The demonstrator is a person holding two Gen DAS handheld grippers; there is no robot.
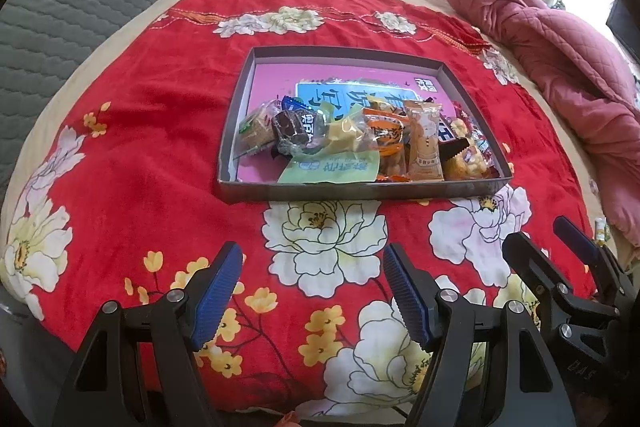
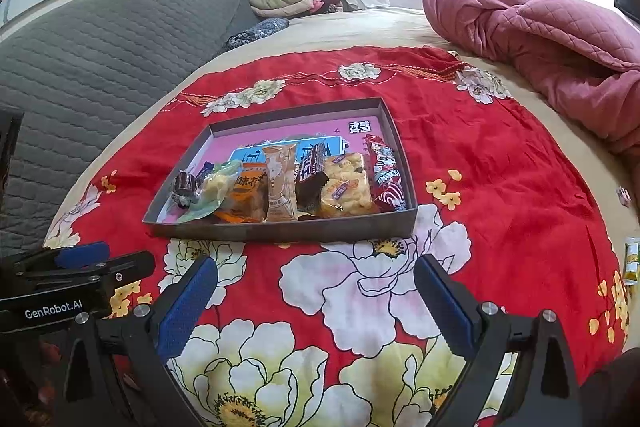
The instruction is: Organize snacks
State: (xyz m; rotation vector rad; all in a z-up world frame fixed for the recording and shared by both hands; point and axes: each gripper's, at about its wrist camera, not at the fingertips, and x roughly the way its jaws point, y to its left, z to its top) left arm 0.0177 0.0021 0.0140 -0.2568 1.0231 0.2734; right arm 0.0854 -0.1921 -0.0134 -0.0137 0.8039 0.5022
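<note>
Snacks (image 2: 280, 183) are lying heaped in the box (image 2: 280, 230); both the left tool (image 1: 312, 291) and right tool (image 2: 316, 291) are hanging wide, empty; approaching low, single out one wrapper.

Wrapped snacks (image 1: 352, 143) heaped in shallow tray (image 1: 360, 187)

White lettering "GenRobot.AI" stands on the left gripper (image 2: 76, 263) body, seen at near left in the right wrist view. Chinese characters on the tray (image 2: 280, 229) floor and snack wrappers (image 2: 280, 183) appear inverted, possibly legible, not reliably read.
</note>
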